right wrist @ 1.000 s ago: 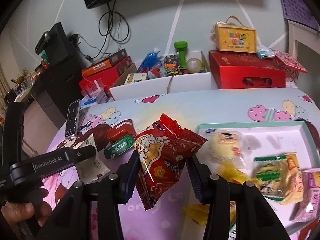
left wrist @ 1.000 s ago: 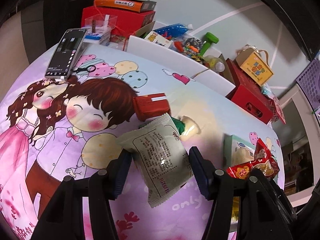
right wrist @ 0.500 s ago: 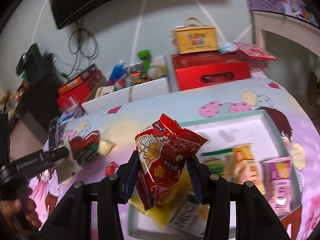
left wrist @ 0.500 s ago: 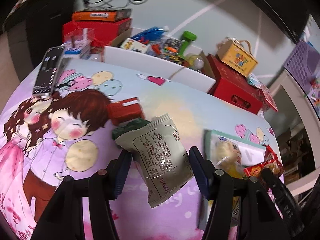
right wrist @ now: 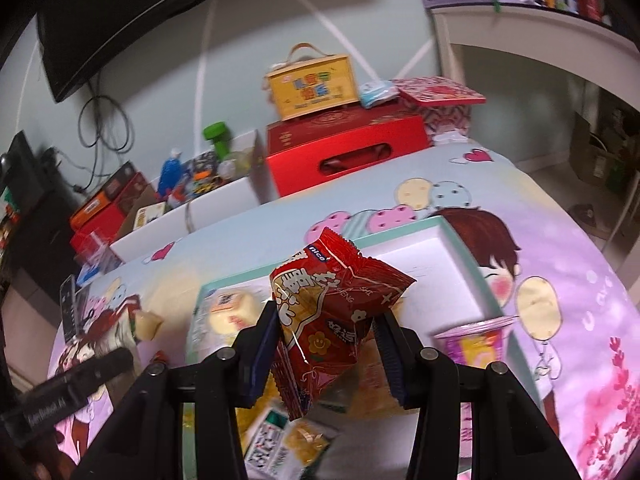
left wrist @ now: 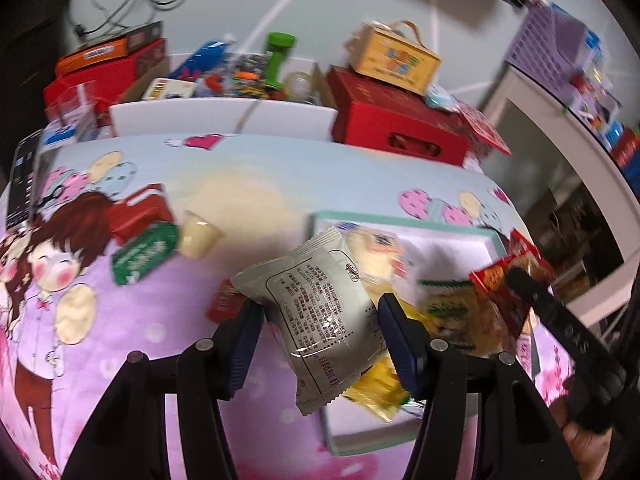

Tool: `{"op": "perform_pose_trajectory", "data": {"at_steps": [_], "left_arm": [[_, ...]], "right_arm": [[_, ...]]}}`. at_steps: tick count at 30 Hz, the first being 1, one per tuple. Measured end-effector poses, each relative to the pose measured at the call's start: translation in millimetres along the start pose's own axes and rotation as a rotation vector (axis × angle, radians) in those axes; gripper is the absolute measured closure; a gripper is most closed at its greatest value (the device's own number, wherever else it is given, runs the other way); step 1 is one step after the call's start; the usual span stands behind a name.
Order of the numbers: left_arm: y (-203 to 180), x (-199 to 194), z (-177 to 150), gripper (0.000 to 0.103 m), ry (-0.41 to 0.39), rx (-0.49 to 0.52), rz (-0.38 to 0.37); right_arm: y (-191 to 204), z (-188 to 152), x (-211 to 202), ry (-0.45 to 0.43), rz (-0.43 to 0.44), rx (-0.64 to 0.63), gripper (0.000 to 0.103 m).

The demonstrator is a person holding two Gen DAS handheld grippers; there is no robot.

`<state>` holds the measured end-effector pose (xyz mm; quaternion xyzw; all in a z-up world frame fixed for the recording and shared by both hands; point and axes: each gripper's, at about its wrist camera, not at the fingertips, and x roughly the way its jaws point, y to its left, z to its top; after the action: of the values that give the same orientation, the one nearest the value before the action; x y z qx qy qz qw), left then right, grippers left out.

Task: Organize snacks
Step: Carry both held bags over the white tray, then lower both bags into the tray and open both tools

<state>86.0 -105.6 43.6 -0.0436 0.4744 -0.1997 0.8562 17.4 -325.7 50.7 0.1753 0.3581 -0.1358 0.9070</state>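
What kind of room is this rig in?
Most likely a lived-in home room, not a lab: a cartoon-print cloth covers the work surface, gift boxes and toys crowd the back, and a wall-mounted screen trails loose cables.

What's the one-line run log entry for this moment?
left gripper: shut on grey snack packet | right gripper: shut on red snack bag | both above tray

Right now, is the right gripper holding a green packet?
No, the right gripper has its jaws clamped on a red snack packet above the white tray.
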Motion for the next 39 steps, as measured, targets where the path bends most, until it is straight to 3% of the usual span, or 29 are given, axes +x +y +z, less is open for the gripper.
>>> {"op": "perform_pose_trajectory", "data": {"at_steps": [4, 14, 22, 39], "left_arm": [[-20.9, 8.5, -2.2, 0.042, 0.017, 0.049, -0.014], [-57.2, 28.1, -2.7, 0.042, 0.066, 0.147, -0.017], [-90.8, 42.6, 16.5, 0.042, 0.081, 0.208, -0.03], [-124.0, 82.8, 34.1, 0.042, 0.123, 0.194, -0.027]], "right_arm": [[-16.5, 6.2, 1.9, -0.008, -0.047, 0.02, 0.053], [-50.0, 14.9, 5.1, -0.015, -0.069, 0.098, 0.053], [-61.5, 17.5, 14.3, -0.008, -0.082, 0.13, 0.053], [-69.7, 17.0, 27.7, 0.032, -0.071, 0.166, 0.052]]}}
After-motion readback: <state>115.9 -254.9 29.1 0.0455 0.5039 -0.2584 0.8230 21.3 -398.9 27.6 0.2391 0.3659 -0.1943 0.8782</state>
